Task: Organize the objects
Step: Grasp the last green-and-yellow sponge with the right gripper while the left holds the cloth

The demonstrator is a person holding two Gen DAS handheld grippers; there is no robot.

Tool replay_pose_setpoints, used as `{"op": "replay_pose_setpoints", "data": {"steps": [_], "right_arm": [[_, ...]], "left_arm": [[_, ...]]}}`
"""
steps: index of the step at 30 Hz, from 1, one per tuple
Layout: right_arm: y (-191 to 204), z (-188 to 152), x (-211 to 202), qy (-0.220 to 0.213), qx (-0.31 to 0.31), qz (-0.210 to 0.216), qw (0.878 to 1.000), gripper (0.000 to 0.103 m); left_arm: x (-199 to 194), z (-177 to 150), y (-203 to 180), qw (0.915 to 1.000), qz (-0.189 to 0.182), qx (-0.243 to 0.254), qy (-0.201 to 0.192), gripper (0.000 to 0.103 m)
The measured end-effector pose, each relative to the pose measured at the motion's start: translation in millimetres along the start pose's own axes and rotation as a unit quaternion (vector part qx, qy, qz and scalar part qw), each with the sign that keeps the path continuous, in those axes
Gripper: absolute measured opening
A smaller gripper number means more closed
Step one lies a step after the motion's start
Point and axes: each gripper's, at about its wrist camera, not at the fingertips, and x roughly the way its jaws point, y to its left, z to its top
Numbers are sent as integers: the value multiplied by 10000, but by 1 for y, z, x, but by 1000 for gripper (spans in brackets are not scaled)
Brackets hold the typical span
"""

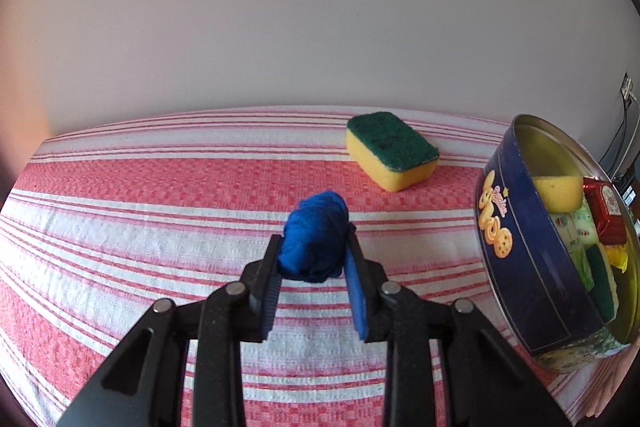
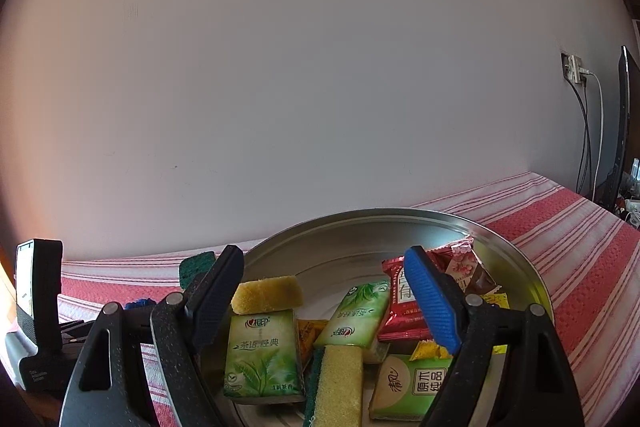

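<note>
In the left wrist view my left gripper [image 1: 314, 241] is shut on a blue bundled cloth [image 1: 316, 235], low over the red and white striped tablecloth [image 1: 120, 227]. A yellow sponge with a green scrub top [image 1: 390, 151] lies further back on the cloth. A round blue cookie tin [image 1: 528, 259] stands at the right, holding sponges and packets. In the right wrist view my right gripper [image 2: 324, 291] is open and empty above the tin [image 2: 520, 259]. Inside lie green tissue packs [image 2: 262, 355], sponges [image 2: 338, 383] and red snack packets [image 2: 402, 303].
A plain wall stands behind the table. A wall socket with cables [image 2: 576, 69] and a dark screen edge [image 2: 624, 131] are at the far right. The left gripper's body [image 2: 38, 307] shows at the left in the right wrist view.
</note>
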Motion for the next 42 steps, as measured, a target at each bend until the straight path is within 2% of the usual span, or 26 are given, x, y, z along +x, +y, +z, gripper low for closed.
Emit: {"op": "replay_pose_setpoints", "data": {"steps": [2,6,8,10,14,20,26,30,32,34,42], "right_arm": [[6,2,0,46,-11,92,9999,84],[35,12,5,97,-140,266,9995,84],[56,17,14,237,-241,417,9986,84],[79,22,28,408,-366,536,9971,84],[126,23,69,939,-687,780,9901,84],[179,7,125,1359,-1539,425,9778,84],[206,-11,176,2054,-1939,162,9591,84],[208,-25,202,2439,-2041,-341,9475,75],[210,-31,206,2378,-2298,-658,9414,75],[211,-33,205,2296,-2379,-698,9412,75],[206,-30,207,2458,-2176,-755,9416,75]], "left_arm": [[-6,-2,12,9996,278,-44,-102,28],[-14,-5,39,9984,416,-340,-172,28],[-15,-5,49,9971,599,-424,-212,28],[-32,-27,79,9955,707,-568,-270,28],[-40,-29,107,9902,1046,-842,-388,28],[-44,-29,129,9818,1537,-1015,-457,28],[-45,-33,148,9761,1744,-1230,-418,28],[-41,-34,156,9726,1876,-1312,-405,28],[-39,-35,161,9710,1893,-1412,-370,28],[-37,-35,164,9698,1906,-1483,-341,28],[-36,-38,171,9665,1939,-1659,-282,28]]}}
